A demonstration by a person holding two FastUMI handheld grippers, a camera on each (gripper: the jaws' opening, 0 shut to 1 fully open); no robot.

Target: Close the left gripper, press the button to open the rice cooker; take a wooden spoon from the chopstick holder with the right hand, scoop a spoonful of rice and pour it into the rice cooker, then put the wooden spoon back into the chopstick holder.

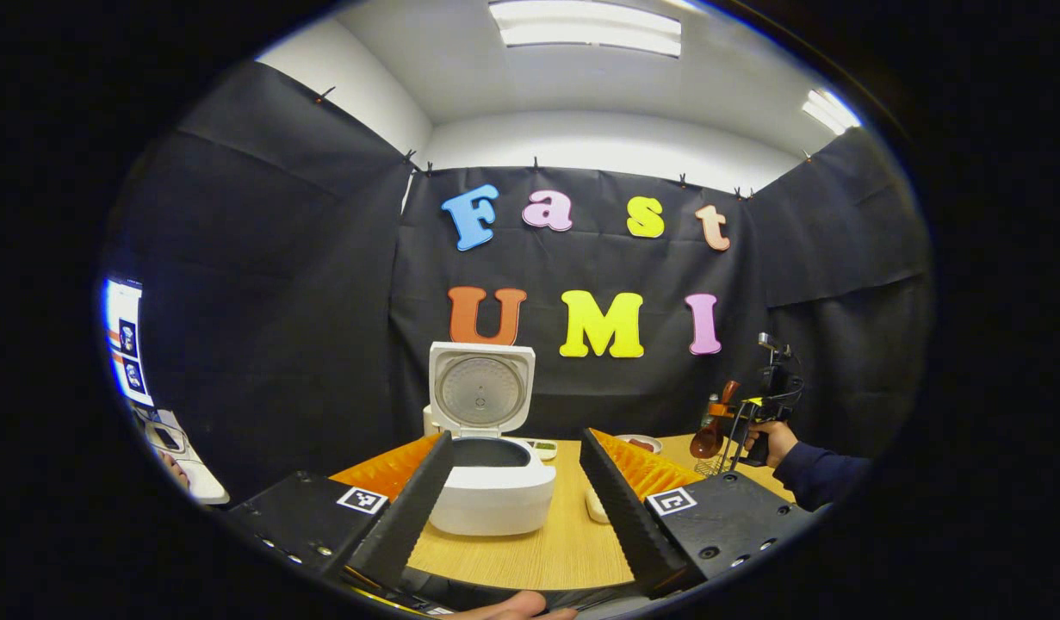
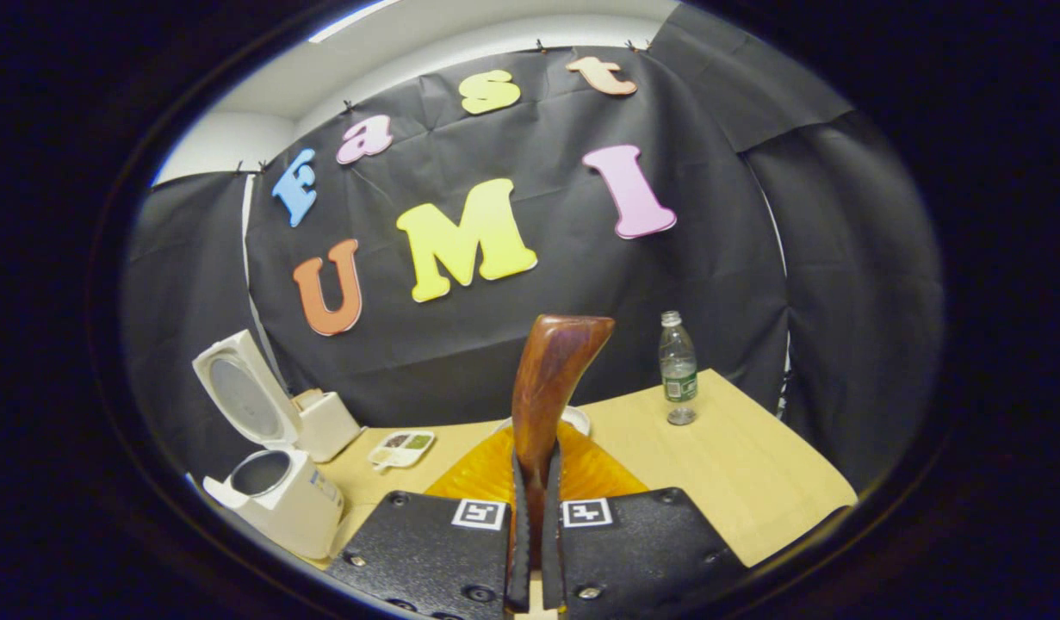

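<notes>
Our right tongs [image 2: 534,551] are clamped on the handle of the spoon [image 2: 551,379], both fingers pressed against the wood, the handle rising upright between them. In the left gripper view those tongs sit at the holder [image 1: 717,456], far right of the cooker [image 1: 493,482], with the spoon's bowl hanging beside the wire frame; we cannot tell whether it is clear of the holder. Our left tongs [image 1: 517,508] are spread wide, gripping nothing, hovering just in front of the cooker.

The cooker stands on the worktop [image 1: 564,542] with its lid [image 1: 481,387] up and pot exposed, so we judge the button step done and the spoon step in hand. A small dish [image 1: 640,444] lies behind and right of the cooker; whether it holds the rice is too small to tell. Next we must find the rice, dip the bowl in, and carry it level over to the open pot.
</notes>
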